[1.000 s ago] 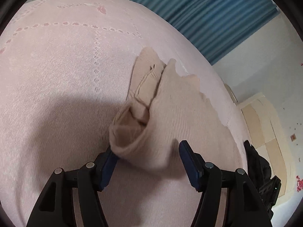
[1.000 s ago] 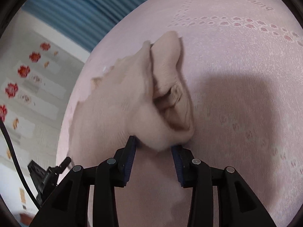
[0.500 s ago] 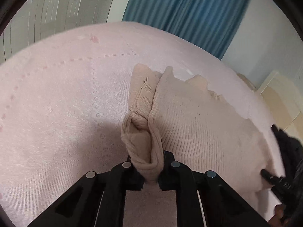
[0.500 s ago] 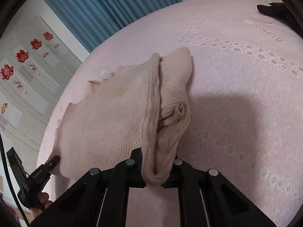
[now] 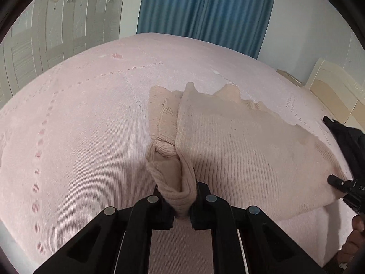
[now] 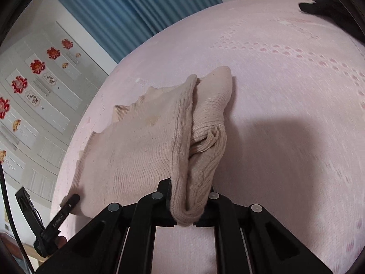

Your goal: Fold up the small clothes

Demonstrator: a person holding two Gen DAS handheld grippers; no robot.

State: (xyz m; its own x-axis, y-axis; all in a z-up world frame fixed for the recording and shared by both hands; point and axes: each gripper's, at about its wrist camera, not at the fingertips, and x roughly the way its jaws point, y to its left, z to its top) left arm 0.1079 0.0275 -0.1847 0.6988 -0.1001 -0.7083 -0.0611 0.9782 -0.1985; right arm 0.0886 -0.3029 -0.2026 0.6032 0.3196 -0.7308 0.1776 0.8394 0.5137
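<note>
Pinching the beige knit garment (image 5: 239,150), left claw (image 5: 182,196) and right claw (image 6: 189,196) both clamp bunched corners; lettering unreadable

Beige ribbed knit garment (image 5: 251,150), near edge bunched, lifted, far side on bed

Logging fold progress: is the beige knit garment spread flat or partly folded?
Partly folded. The beige knit garment has sleeves tucked beneath its edges, bunched where the left tongs and right tongs pinch it.
</note>
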